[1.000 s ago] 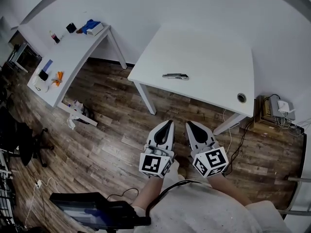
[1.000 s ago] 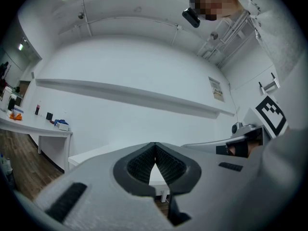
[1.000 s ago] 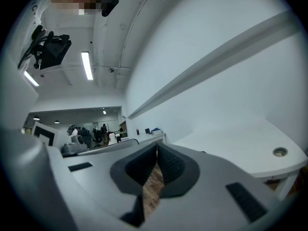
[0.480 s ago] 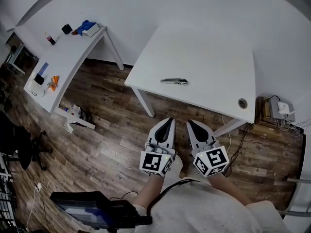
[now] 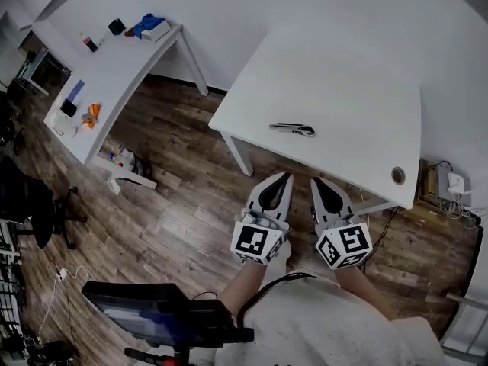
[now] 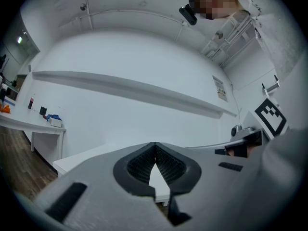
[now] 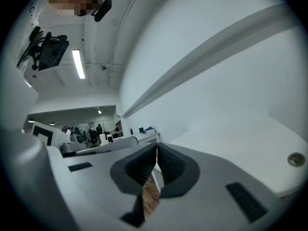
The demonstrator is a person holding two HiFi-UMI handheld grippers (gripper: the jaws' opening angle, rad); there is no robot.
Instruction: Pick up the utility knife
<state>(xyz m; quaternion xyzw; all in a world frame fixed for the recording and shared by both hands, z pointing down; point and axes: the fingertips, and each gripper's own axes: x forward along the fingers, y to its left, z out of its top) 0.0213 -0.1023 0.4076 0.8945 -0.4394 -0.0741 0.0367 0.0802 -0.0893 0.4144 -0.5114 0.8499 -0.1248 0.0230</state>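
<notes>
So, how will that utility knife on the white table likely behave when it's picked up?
The utility knife looks long, slim and rigid, so it probably won't flex. It lies flat on the table, so rolling seems unlikely, though a push could slide it on that smooth top.

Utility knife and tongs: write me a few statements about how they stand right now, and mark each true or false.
1. The utility knife lies on the white table. True.
2. The left tongs and the right tongs are both shut. True.
3. The right tongs grip the knife. False: they are shut on nothing and, in the head view, stop short of the table's near edge, apart from the knife.
4. The round hole in the table sits at its far left corner. False: it is near the near right corner, to the right of the knife.
</notes>
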